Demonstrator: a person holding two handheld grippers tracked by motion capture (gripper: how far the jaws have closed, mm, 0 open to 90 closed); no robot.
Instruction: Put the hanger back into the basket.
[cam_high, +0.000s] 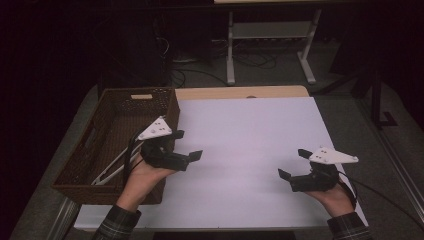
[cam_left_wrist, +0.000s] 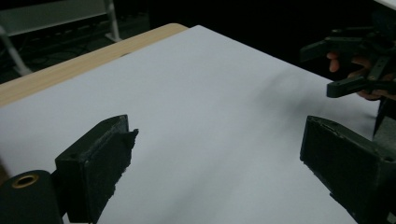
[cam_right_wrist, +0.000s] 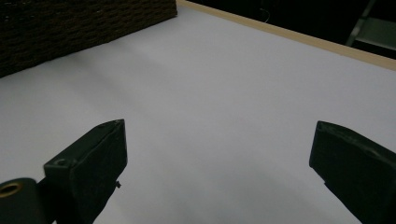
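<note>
Both claws hang above the white-covered bench (cam_high: 250, 130), nothing in either. Left claw (cam_high: 190, 146) sits just beside the brown woven basket (cam_high: 165, 102) at the bench's left edge, jaws spread wide, pointing across the sheet toward the other hand. Right claw (cam_high: 294, 163) is well apart from it on the right side, jaws likewise spread, facing back toward the basket. The white sheet between them is bare; the left gripper view shows bare white between its own jaws and the right claw farther off. Inside the basket lie pale, long, slim pieces (cam_high: 112, 167) against the near wall; too dim to say what they are. Judgement: work reads as either not begun or finished, since no item is out on the sheet and neither claw is reaching.
</note>
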